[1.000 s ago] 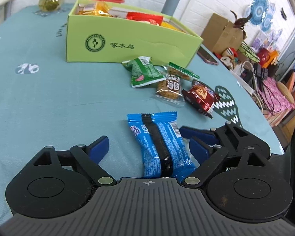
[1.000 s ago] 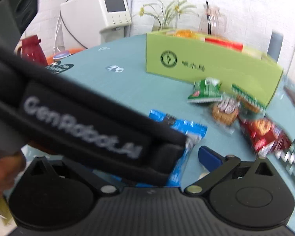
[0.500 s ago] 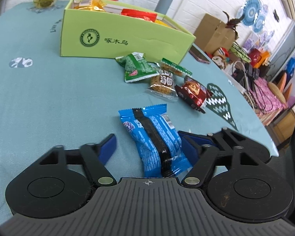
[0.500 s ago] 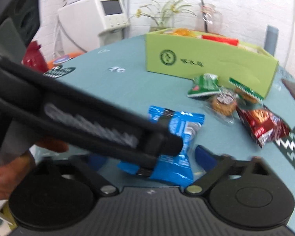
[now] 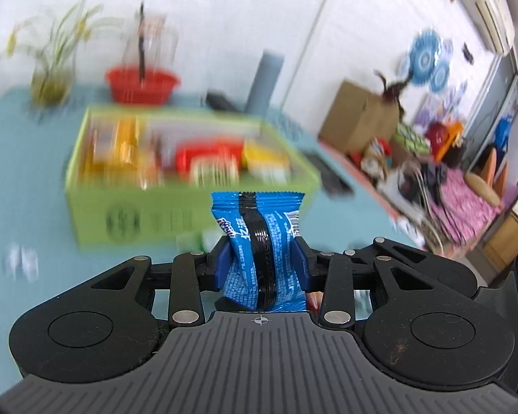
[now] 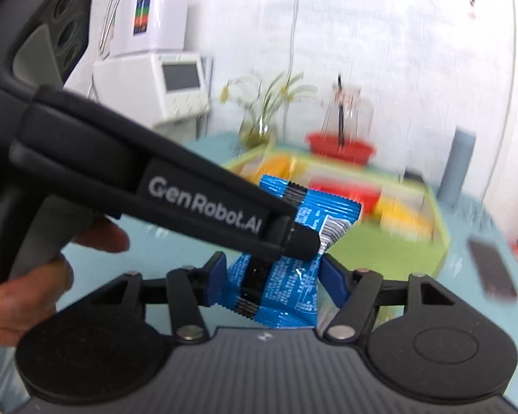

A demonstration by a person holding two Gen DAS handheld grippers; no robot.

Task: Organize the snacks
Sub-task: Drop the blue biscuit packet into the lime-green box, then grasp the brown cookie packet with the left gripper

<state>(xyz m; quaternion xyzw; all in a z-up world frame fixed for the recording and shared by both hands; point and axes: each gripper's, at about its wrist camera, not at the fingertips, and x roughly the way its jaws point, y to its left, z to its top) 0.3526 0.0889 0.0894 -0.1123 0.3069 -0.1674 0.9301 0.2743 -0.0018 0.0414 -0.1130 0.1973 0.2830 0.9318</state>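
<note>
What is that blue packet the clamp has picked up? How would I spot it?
Start at the big green box of snacks on the teal table. In front of it, the left gripper pinches the blue snack packet upright. Unlike the orange, red and yellow packs in the box, it is bright blue with a black stripe down its middle.

Bright, even daylight in both views; backgrounds smear with motion blur; the blue snack packet [image 5: 260, 253] stays sharp; fisheye bends the edges, corners vignette dark.

Left gripper [image 5: 262, 265] clamped; right gripper [image 6: 272, 276] partly spread.
</note>
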